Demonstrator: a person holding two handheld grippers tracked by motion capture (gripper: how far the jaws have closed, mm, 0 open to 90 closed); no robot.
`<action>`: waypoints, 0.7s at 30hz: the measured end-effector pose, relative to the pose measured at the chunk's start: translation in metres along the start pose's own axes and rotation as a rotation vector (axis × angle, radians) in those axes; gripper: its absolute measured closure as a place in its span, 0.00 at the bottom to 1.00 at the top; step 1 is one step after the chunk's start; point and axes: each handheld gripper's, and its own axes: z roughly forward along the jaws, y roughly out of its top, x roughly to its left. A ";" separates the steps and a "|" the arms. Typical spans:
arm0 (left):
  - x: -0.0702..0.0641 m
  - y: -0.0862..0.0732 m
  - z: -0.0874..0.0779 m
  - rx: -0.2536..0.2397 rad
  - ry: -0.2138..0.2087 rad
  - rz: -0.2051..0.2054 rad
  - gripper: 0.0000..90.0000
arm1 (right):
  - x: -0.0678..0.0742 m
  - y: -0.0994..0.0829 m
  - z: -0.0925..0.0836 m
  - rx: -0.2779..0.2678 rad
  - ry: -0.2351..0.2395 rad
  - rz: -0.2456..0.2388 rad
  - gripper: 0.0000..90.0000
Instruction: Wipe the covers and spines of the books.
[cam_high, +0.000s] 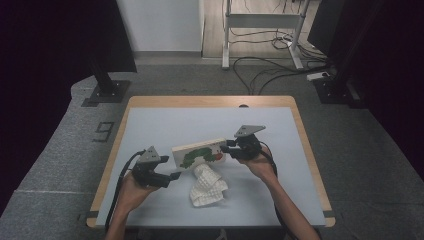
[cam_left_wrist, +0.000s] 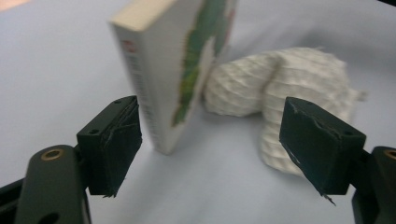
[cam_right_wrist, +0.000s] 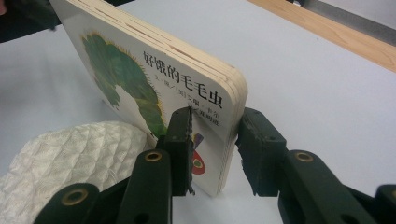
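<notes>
— Pale blue counter (cam_high: 150, 125) with a wooden rim; what have I got on it?

— My right gripper (cam_right_wrist: 215, 149) is clamped on the corner of the thick white board book with a green caterpillar cover (cam_high: 199, 153), standing on edge mid-counter. My left gripper (cam_left_wrist: 210, 149) is released, jaws apart near the book's other end. A white knitted cloth (cam_high: 207, 186) lies bunched just beside the book.
</notes>
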 end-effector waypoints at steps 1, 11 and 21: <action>-0.003 0.000 0.000 0.000 -0.011 0.002 0.23 | 0.000 0.000 0.000 0.000 -0.001 0.000 0.72; -0.035 0.015 0.024 0.040 -0.111 0.090 0.09 | 0.000 0.000 0.001 0.004 -0.005 0.003 0.72; -0.047 0.032 0.063 0.046 -0.155 0.128 0.08 | 0.000 0.000 0.000 0.003 -0.001 0.000 0.72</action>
